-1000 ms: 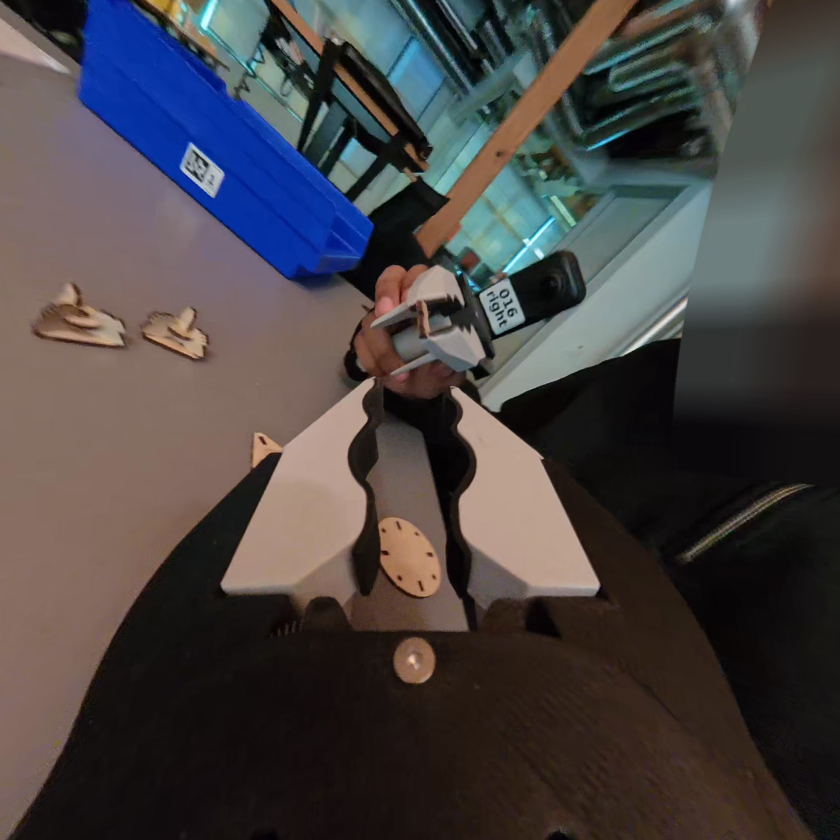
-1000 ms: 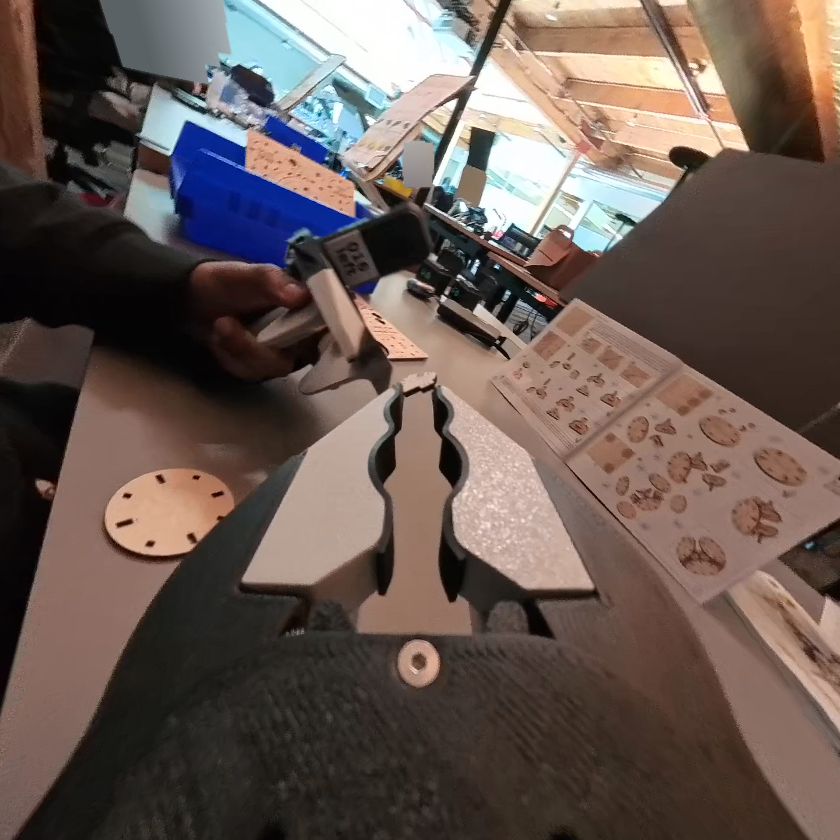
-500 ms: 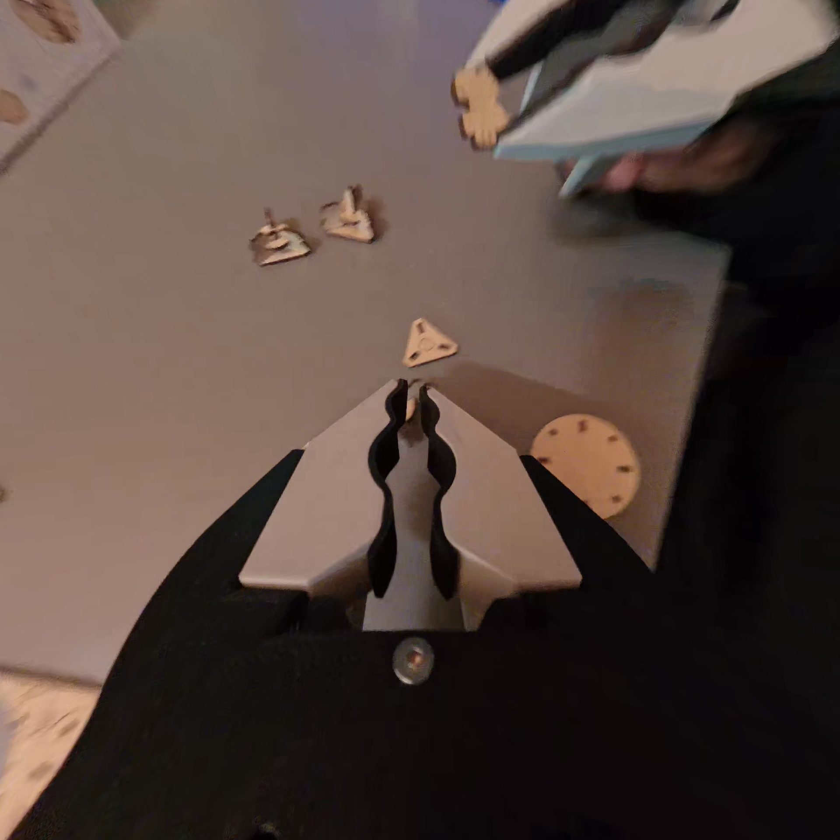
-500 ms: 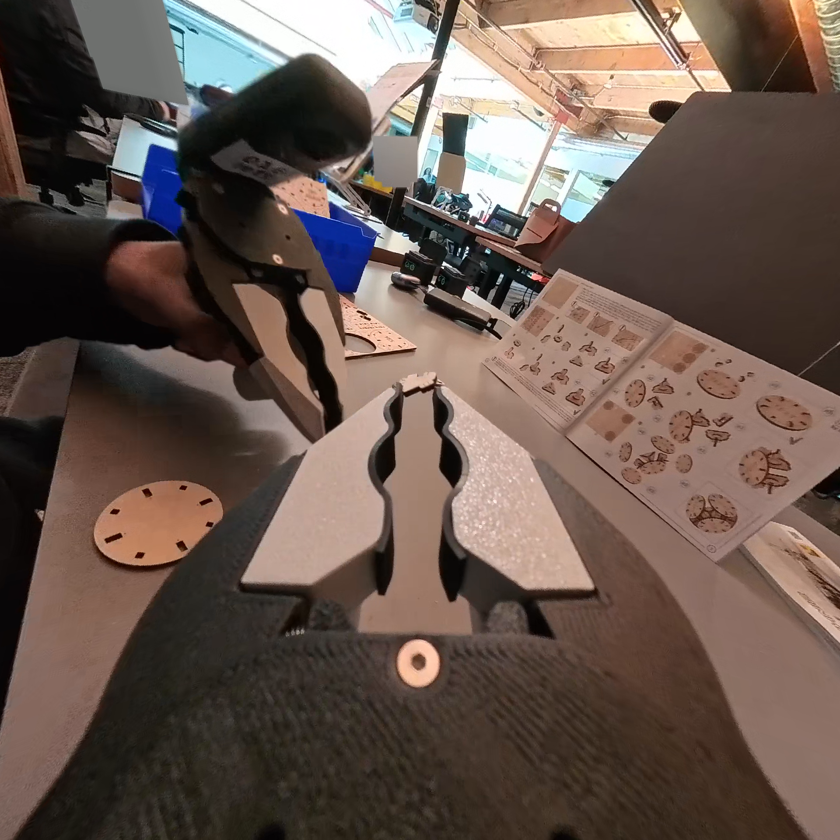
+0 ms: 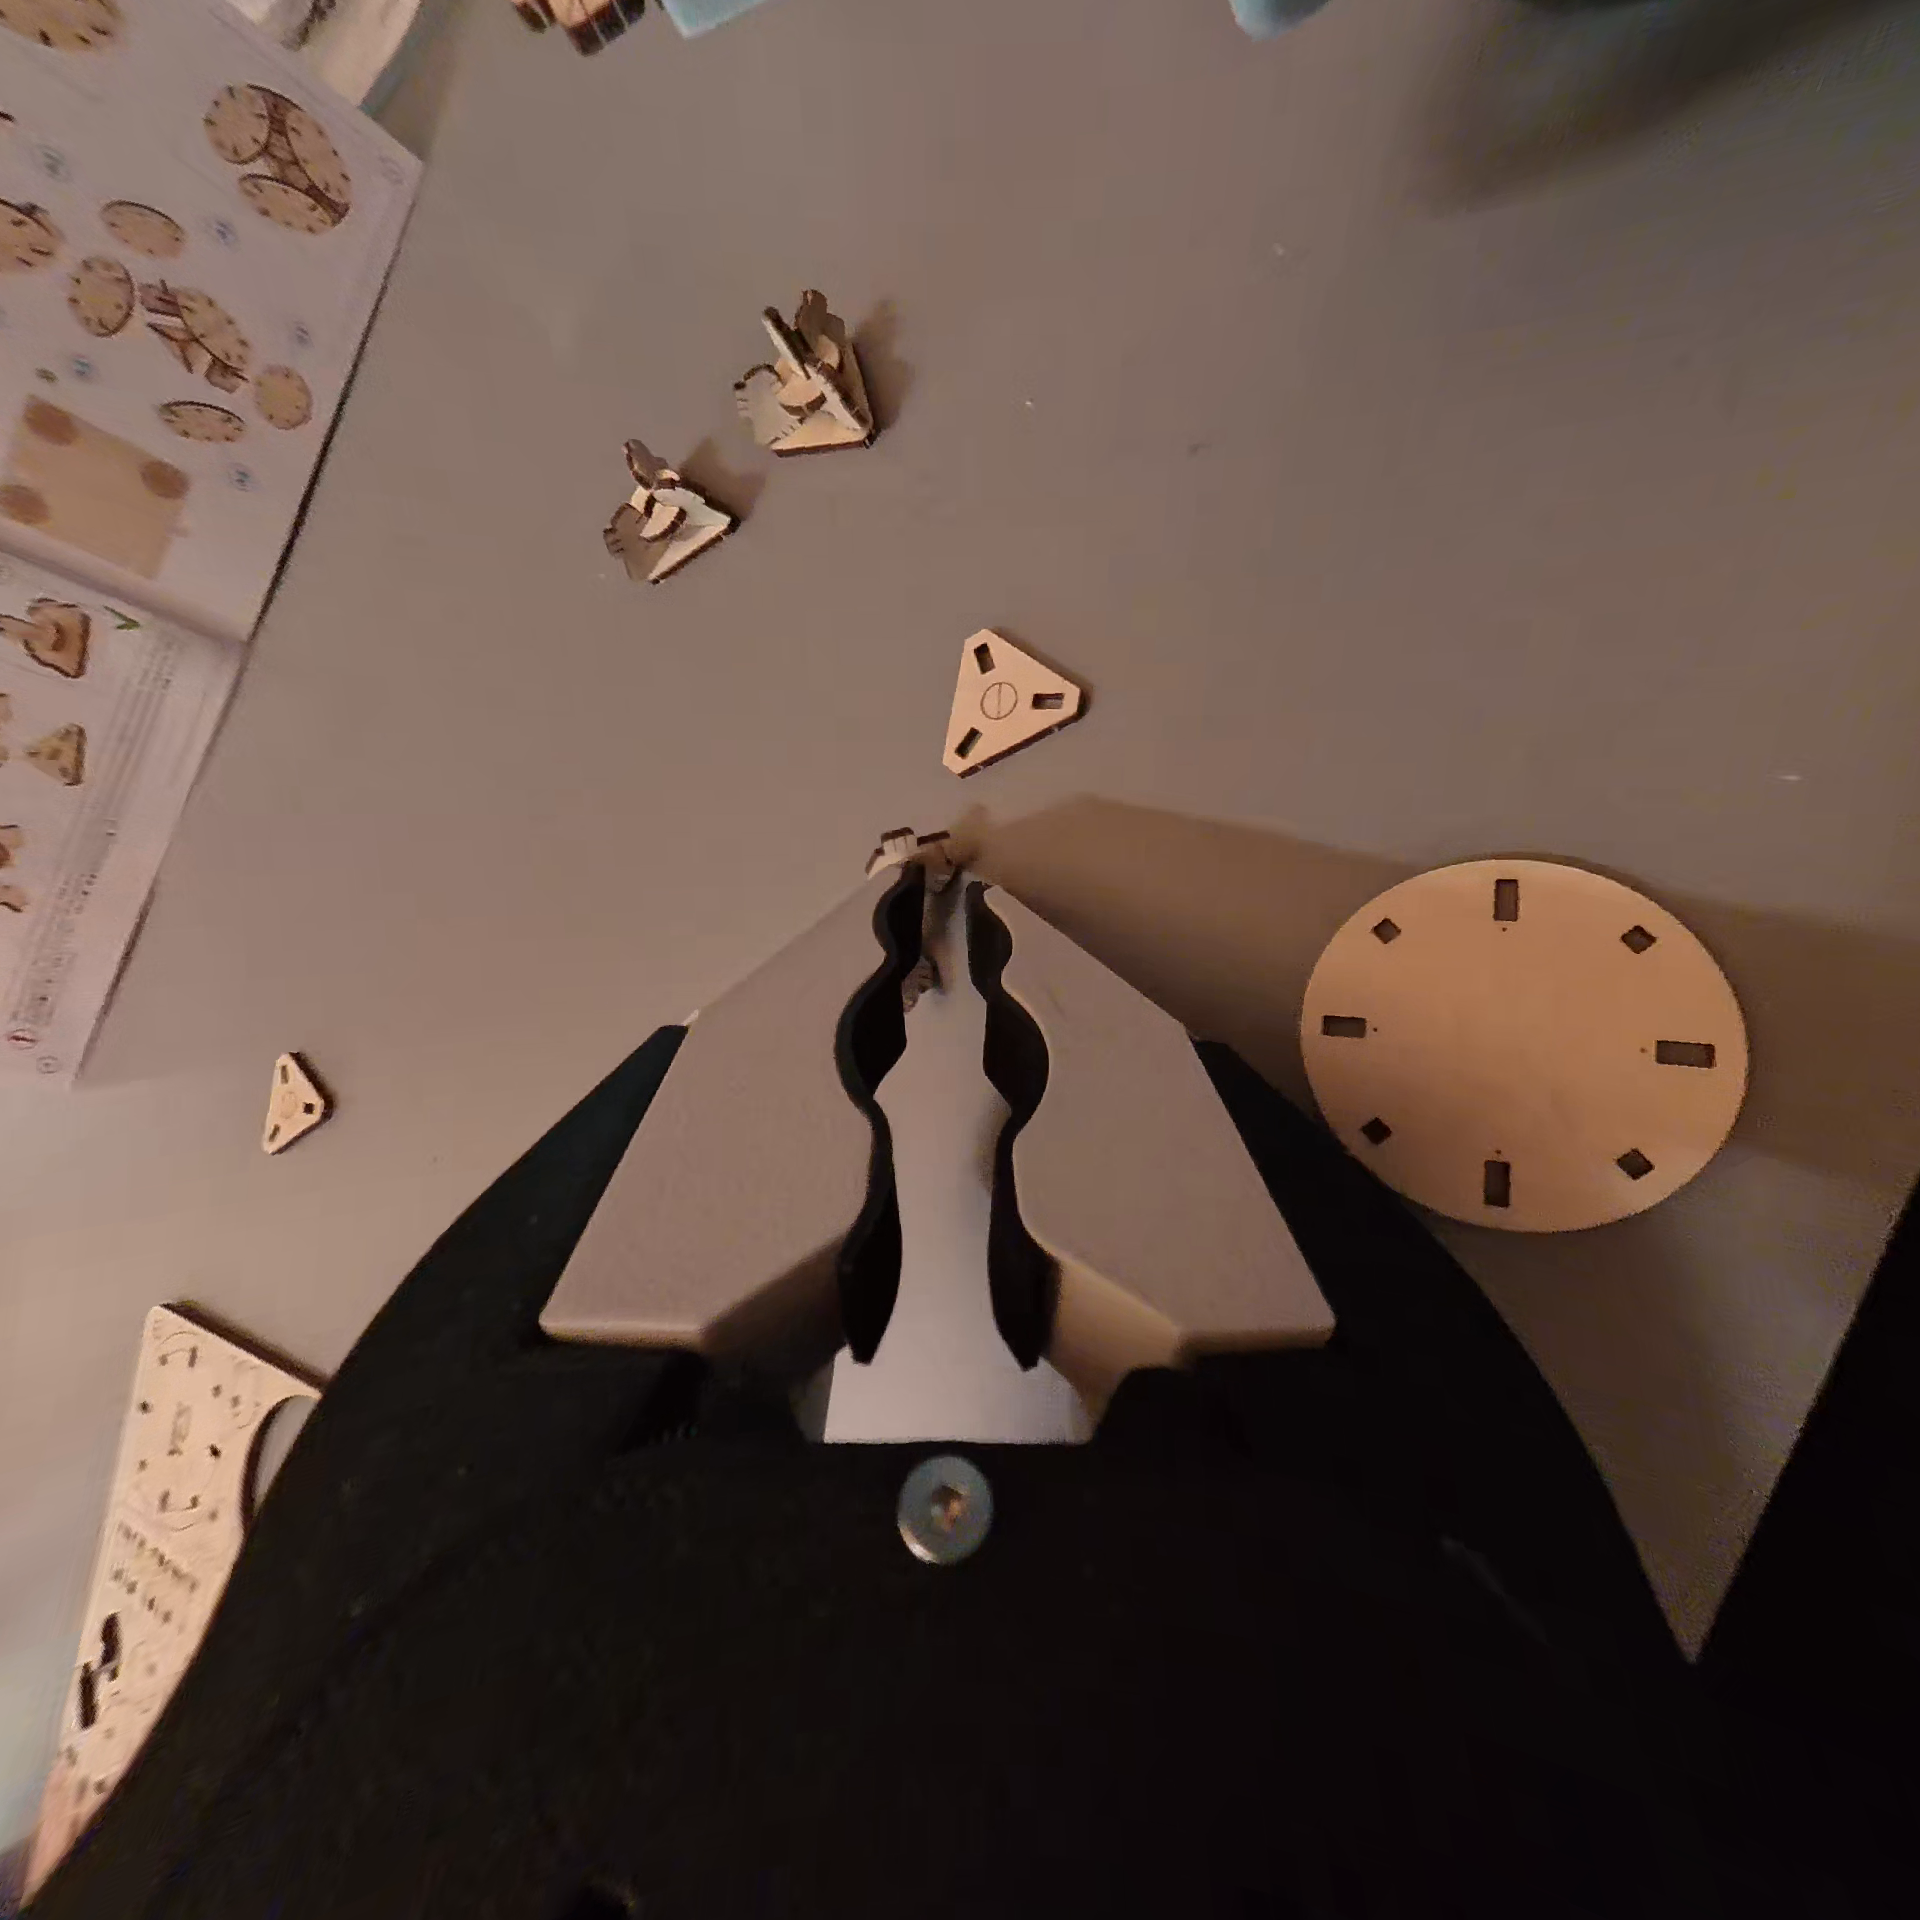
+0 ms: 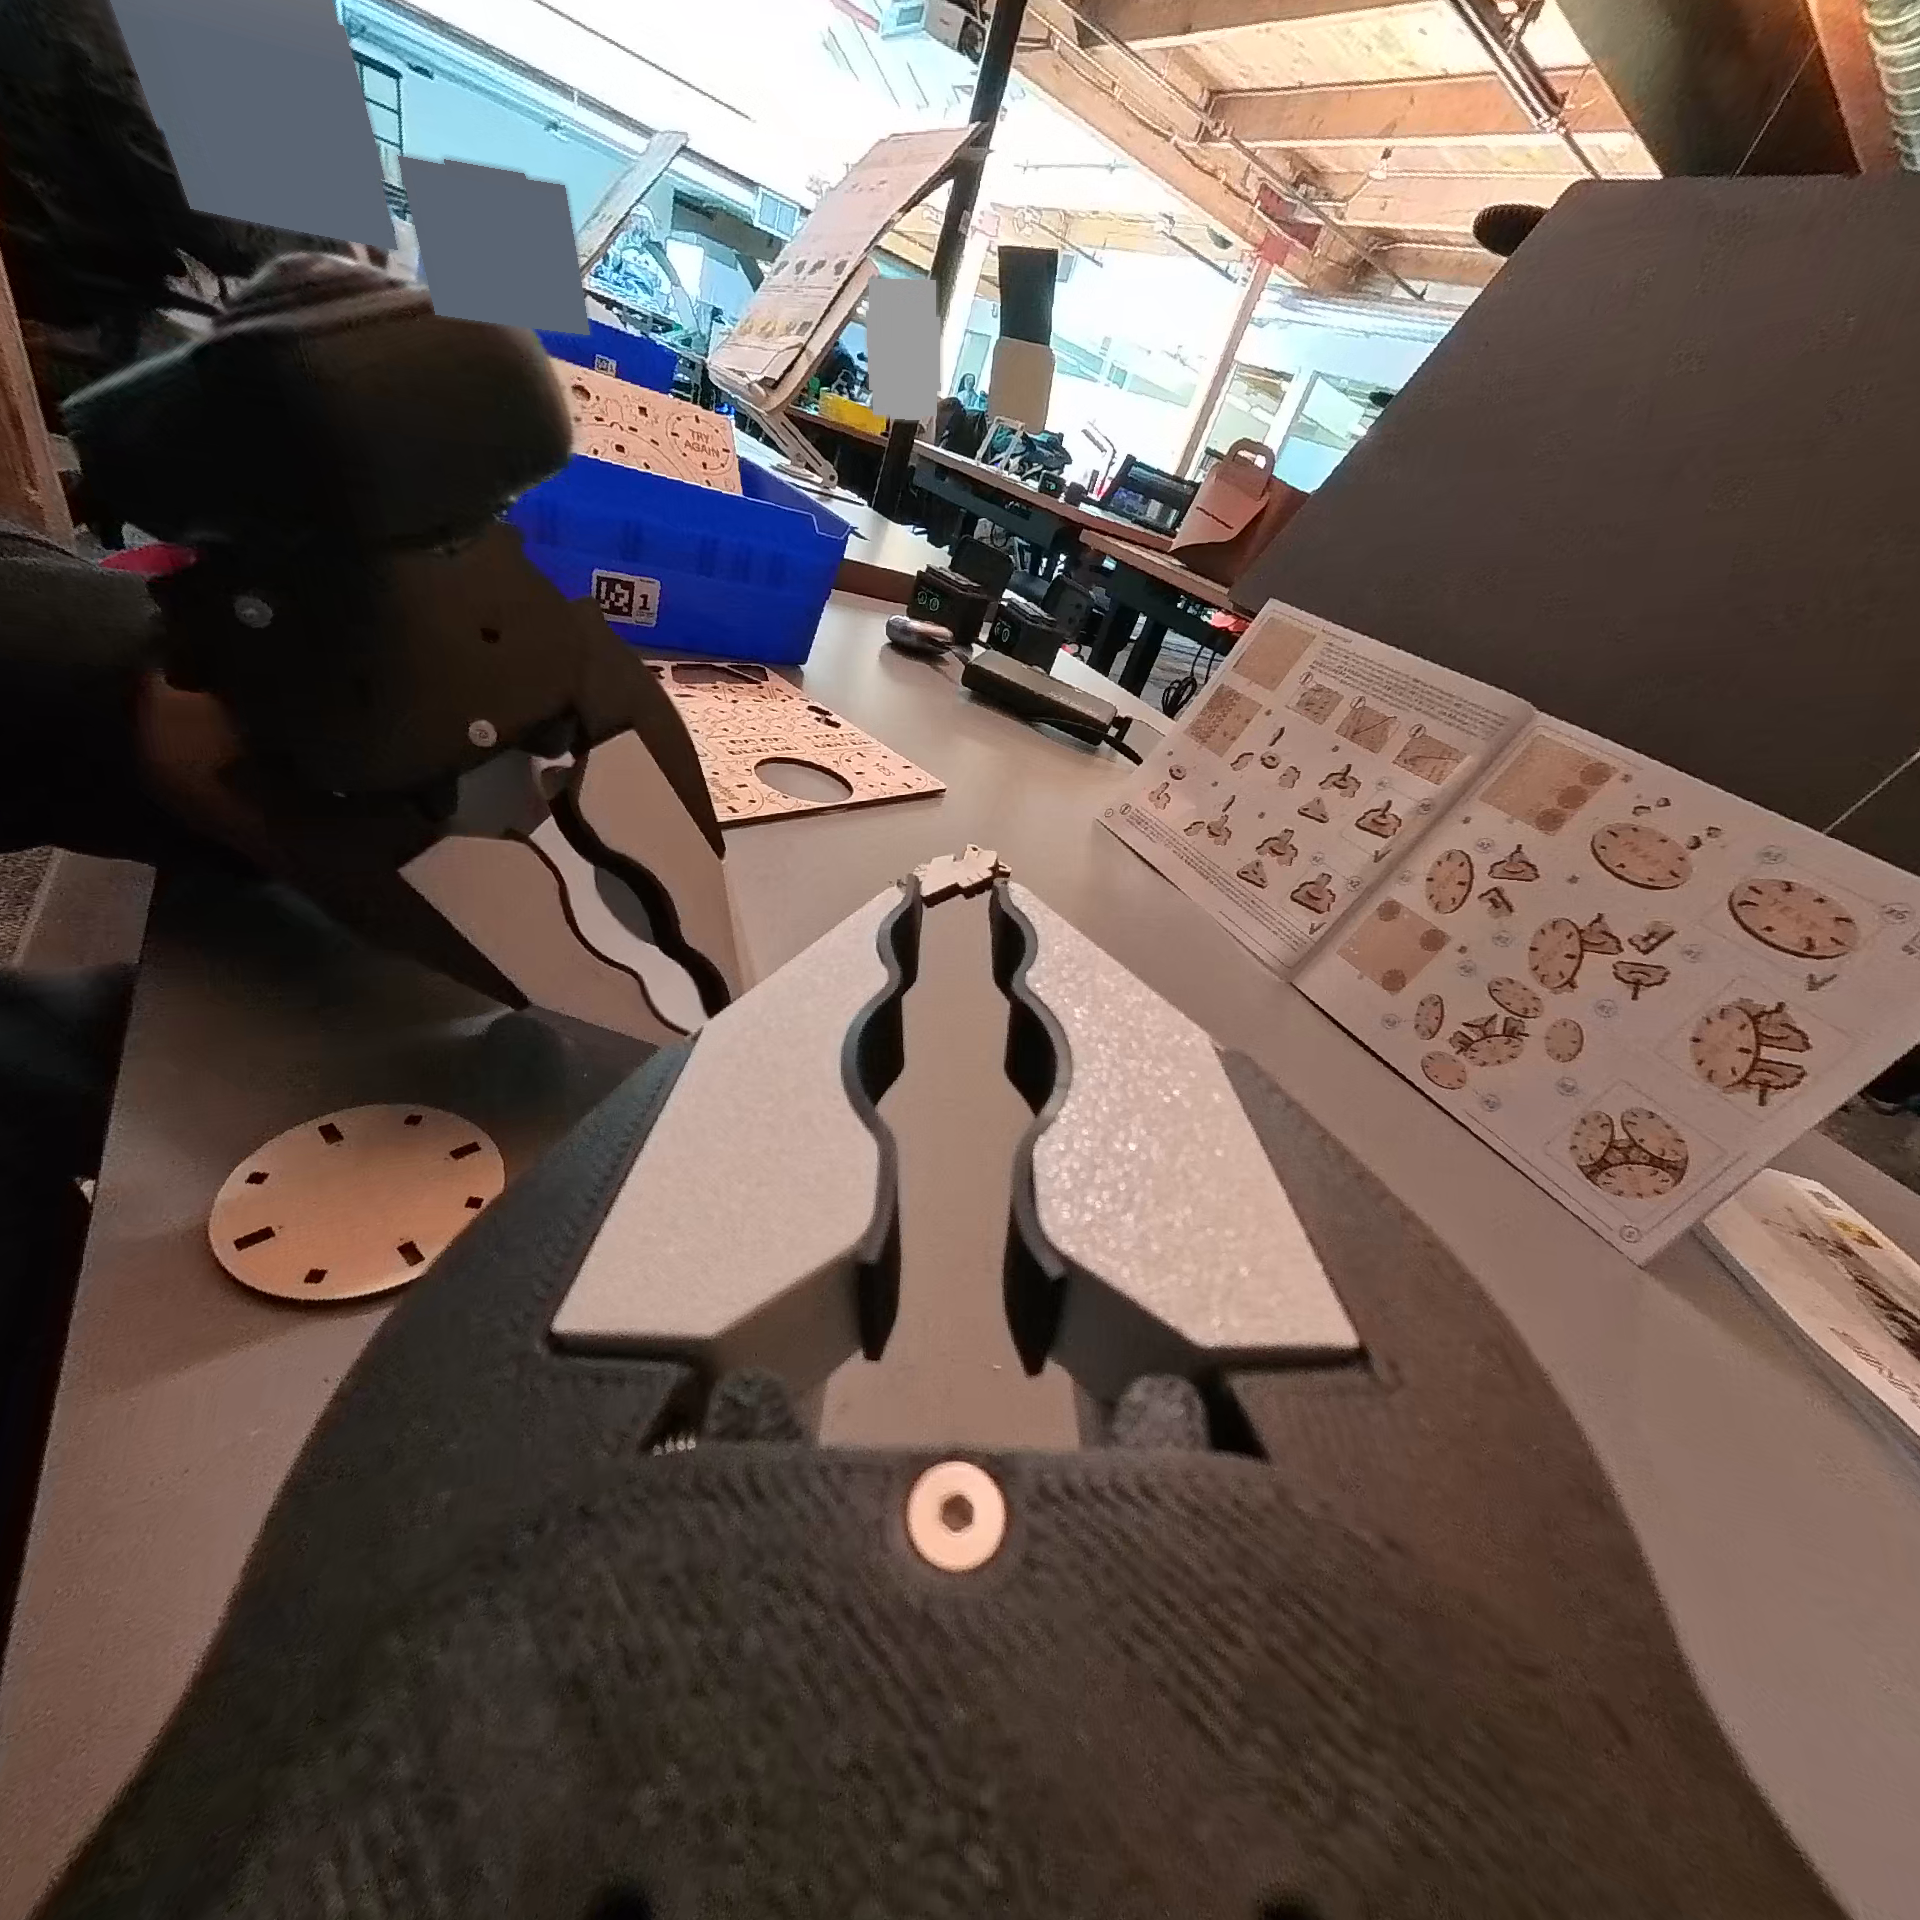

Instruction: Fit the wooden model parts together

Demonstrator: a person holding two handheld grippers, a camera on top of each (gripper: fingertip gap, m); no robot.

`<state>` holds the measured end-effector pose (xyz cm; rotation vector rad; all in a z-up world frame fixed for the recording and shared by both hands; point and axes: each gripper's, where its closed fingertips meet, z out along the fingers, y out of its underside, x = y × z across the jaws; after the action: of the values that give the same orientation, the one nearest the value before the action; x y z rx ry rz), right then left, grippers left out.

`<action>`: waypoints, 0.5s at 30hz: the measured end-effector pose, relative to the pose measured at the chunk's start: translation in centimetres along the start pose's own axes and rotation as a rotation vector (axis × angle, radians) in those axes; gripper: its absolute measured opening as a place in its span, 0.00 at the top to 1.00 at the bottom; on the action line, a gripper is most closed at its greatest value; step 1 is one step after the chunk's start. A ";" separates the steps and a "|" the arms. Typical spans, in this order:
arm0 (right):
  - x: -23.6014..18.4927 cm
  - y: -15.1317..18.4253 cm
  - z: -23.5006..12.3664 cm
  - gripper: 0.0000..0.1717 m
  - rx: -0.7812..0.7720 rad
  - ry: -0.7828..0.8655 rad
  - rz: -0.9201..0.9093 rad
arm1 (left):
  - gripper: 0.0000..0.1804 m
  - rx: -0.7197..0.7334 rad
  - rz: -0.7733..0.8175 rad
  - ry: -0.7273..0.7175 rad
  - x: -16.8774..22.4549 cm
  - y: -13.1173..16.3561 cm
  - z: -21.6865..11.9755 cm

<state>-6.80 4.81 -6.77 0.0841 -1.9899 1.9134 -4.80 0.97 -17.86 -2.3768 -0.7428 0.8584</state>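
While the left gripper (image 5: 935, 868) clamps a small wooden piece (image 5: 909, 847) at its fingertips, just short of the triangular plate (image 5: 1008, 701), the slotted disc (image 5: 1522, 1049) lies to that plate's near right. Beyond the plate, the right gripper (image 6: 956, 883) is clamped on a notched wooden piece (image 6: 961, 871).

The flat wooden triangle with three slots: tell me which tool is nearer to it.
Left. The left tool points at the triangle, which lies on the table just beyond its tips. The right tool hangs above the table; its own view does not show the triangle.
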 end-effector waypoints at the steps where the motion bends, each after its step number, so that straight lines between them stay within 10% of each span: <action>1: 0.0 0.0 0.0 0.93 0.000 0.000 0.000 | 0.96 0.003 0.013 -0.019 -0.2 0.0 -0.1; 15: -0.1 0.1 0.1 0.93 -0.003 -0.006 0.010 | 0.99 -0.033 0.063 -0.094 -1.0 0.5 0.0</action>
<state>-6.73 4.72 -6.91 0.0798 -2.0010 1.9185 -5.29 -0.09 -17.75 -2.4146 -0.7271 0.9968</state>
